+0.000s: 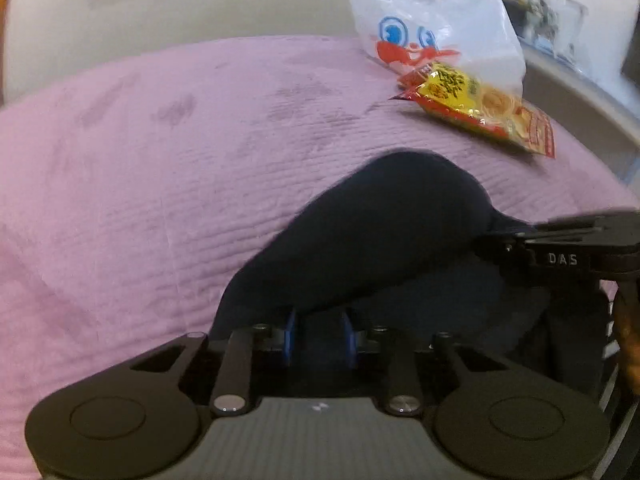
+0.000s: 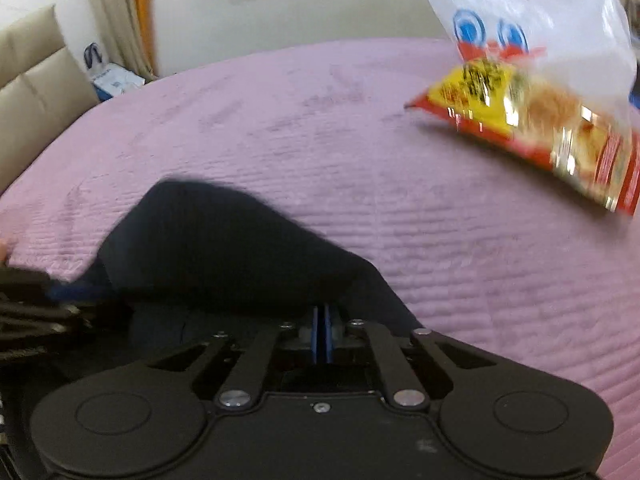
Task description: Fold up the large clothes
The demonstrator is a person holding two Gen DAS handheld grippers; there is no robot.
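The dark navy garment (image 1: 372, 236) sits in the lower middle of the left wrist view, humped up over the pink quilted bedspread (image 1: 140, 168) and draping down over both tools. In the right wrist view the same cloth (image 2: 224, 248) fills the lower left, its raised fold running from the centre of the frame toward the left edge.

The left gripper (image 1: 319, 334) shows its 2 blue pads standing apart, with dark cloth lying over and between them; whether the pads actually press on it cannot be told. The right gripper (image 2: 321, 334) has its 2 blue pads drawn together, and the garment's edge lies right over their tips, so it looks clamped on a thin layer of the fabric. Seen from the side, that tool also enters the right edge of the left wrist view.

The cloth looks soft, limp and light, with no stiffness: it will sag wherever it is unsupported and should not slip much against the textured cover. The best hold is probably on an edge or corner, 1 for each tool, kept well apart so the span stays taut.

A red and yellow snack packet (image 1: 480, 112) and a white plastic bag (image 1: 436, 32) lie at the upper right, well apart from the garment.
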